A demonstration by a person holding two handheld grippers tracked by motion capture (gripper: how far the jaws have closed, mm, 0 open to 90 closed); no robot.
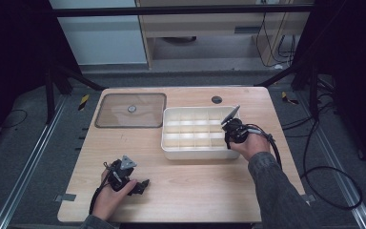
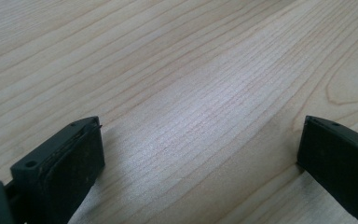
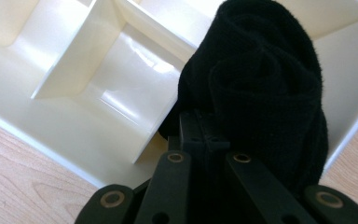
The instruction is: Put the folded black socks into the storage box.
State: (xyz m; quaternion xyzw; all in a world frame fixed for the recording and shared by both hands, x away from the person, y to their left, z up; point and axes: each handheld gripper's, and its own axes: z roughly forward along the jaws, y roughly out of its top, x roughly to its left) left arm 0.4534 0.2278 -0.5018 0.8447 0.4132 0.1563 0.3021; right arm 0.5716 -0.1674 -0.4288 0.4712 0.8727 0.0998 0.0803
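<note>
A white divided tray stands at the middle right of the wooden table. My right gripper hangs over the tray's front right corner. In the right gripper view, my right gripper is shut on a rolled black cloth, which reaches down into a corner compartment of the tray. The tips of its jaws are hidden by the cloth. My left gripper rests low over the table's front left. Its jaws stand wide apart in the left gripper view, with my left gripper holding nothing over bare wood.
A clear flat lid with a round knob lies at the table's back left, beside the tray. A small black disc sits near the back edge. Cables trail over the floor to the right of the table.
</note>
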